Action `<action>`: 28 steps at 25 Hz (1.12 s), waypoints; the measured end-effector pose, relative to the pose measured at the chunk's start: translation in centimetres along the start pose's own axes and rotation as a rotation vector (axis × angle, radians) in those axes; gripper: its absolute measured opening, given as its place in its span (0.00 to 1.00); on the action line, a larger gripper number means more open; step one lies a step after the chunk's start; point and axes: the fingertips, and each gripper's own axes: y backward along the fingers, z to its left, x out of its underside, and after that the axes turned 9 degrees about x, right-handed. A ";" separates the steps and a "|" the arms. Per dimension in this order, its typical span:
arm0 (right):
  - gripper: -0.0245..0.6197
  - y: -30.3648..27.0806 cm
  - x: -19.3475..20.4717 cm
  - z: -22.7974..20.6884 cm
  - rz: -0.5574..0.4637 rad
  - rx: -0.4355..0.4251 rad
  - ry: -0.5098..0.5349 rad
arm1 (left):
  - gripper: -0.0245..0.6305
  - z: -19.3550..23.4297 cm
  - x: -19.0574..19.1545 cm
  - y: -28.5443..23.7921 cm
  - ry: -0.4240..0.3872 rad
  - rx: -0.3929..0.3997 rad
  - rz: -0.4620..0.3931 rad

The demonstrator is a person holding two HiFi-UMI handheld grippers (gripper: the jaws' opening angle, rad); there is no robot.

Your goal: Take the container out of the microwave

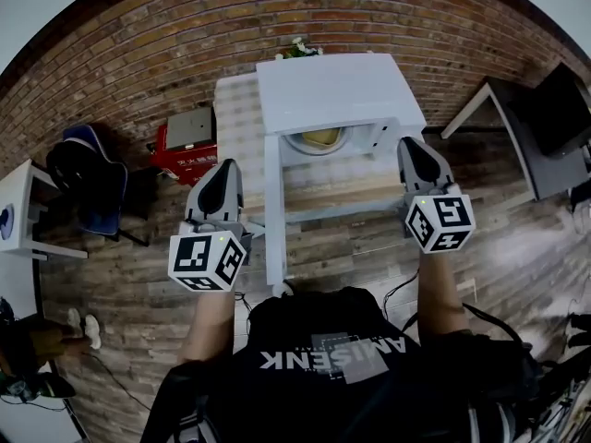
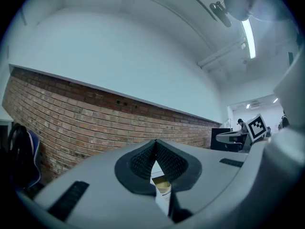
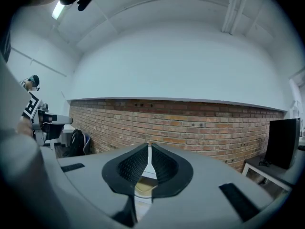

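Before a brick wall (image 1: 369, 17), the white microwave (image 1: 332, 90) stands open, container (image 1: 320, 137) inside; left gripper (image 1: 223, 169) and right gripper (image 1: 413, 146) hover clenched, empty.

Left gripper (image 1: 224, 166): level, pointing forward, jaws closed, empty.
Right gripper (image 1: 413, 144): near level, pointing forward, jaws closed, empty.
Left forearm (image 1: 211, 317): stretched forward.
Right forearm (image 1: 441, 293): stretched forward, well apart from left.

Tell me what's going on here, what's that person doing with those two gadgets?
A person stands facing a white microwave with its door swung open. A container with something yellowish in it sits inside. The left gripper and right gripper point at it from either side, both shut and empty. The container is not yet touched.
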 end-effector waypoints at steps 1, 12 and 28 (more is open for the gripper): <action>0.10 -0.3 0.1 0.2 0.004 -0.002 0.005 | 0.05 0.2 0.3 -0.3 0.006 0.007 0.001; 0.27 -5.9 1.6 -0.5 0.022 -0.147 0.037 | 0.05 0.3 1.3 -3.1 0.011 -0.080 0.030; 0.37 -9.7 6.3 1.3 0.054 -0.388 0.099 | 0.05 -3.1 2.0 -4.1 -0.020 -0.193 0.070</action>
